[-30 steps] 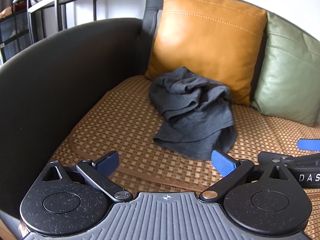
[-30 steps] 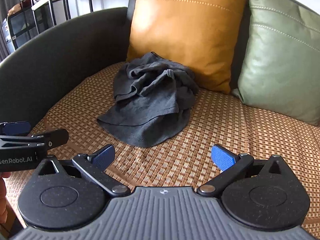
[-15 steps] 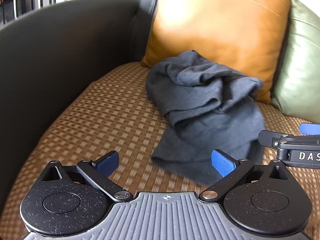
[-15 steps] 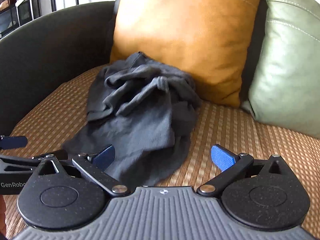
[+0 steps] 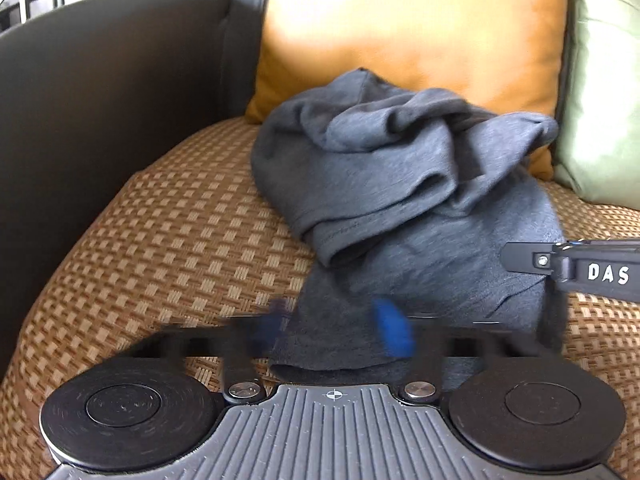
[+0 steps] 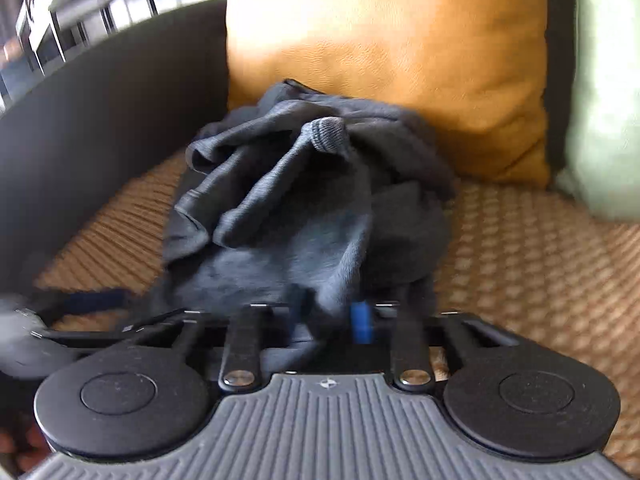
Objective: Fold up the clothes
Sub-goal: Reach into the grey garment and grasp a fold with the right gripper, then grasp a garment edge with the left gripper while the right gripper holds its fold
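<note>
A crumpled dark grey garment (image 5: 400, 168) (image 6: 300, 208) lies on the woven seat mat (image 5: 180, 240), leaning against an orange cushion. My left gripper (image 5: 335, 328) is at the garment's near hem. Its blue pads (image 5: 394, 332) are blurred and half drawn together, with the hem between them. My right gripper (image 6: 331, 316) has its fingers close together on a fold of the same near edge. One right finger (image 5: 580, 272) shows at the right of the left wrist view. A blurred blue left pad (image 6: 92, 300) shows at the left of the right wrist view.
An orange cushion (image 5: 420, 28) and a pale green cushion (image 5: 604, 100) stand against the sofa back. The dark curved sofa arm (image 5: 100, 100) walls in the left side. A metal rack (image 6: 80, 20) stands beyond it. Bare woven mat (image 6: 540, 260) lies right of the garment.
Both grippers have moved forward to the garment's near edge. Their fingers, wide open before, have drawn together over the cloth, the right more than the left.
</note>
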A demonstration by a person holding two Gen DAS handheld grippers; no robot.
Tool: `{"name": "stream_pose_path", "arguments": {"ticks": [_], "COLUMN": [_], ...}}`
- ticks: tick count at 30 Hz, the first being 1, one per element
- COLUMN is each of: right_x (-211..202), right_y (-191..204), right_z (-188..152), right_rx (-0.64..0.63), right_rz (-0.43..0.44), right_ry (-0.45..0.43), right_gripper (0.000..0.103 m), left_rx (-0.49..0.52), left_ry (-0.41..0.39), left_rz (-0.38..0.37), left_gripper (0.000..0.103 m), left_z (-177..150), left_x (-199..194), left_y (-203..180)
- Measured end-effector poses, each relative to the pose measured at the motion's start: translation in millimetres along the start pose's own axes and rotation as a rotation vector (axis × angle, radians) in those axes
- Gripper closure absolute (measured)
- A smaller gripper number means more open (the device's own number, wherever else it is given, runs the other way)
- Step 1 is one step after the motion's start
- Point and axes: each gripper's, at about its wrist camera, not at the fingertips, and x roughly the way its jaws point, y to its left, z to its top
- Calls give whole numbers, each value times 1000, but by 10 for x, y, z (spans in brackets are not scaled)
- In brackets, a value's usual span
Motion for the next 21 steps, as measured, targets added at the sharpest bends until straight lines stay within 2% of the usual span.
{"name": "stream_pose_path", "arguments": {"ticks": [5, 9, 10, 13, 17, 19, 21], "right_x": [-449, -1084, -1280, -1969, -2838, -3010, -3050], "right_y": [51, 88, 90, 68, -16, -71, -110], "right_z": [62, 95, 72, -113, -575, -782, -932], "right_rx": [-9, -33, -43, -63, -85, -79, -64], "right_rz": [32, 64, 75, 98, 85, 54, 42], "right_ry": [-56, -98, -105, -130, -140, -119, -96], "right_gripper": [98, 98, 101, 103, 103, 103, 103], "left_rx": [13, 24, 28, 43, 53, 47, 73], "left_ry": [-28, -52, -63, -68, -20, 9, 8], "left_rz": [-52, -95, -110, -160, -185, -192, -160], "left_gripper": [103, 103, 103, 103, 103, 103, 103], "left_z": [-24, -52, -96, -336, -772, -962, -1037], "left_x": [-316, -595, -756, -1242, -1582, -1614, -1637], "left_y": [-67, -134, -192, -350, -537, -629, -718]}}
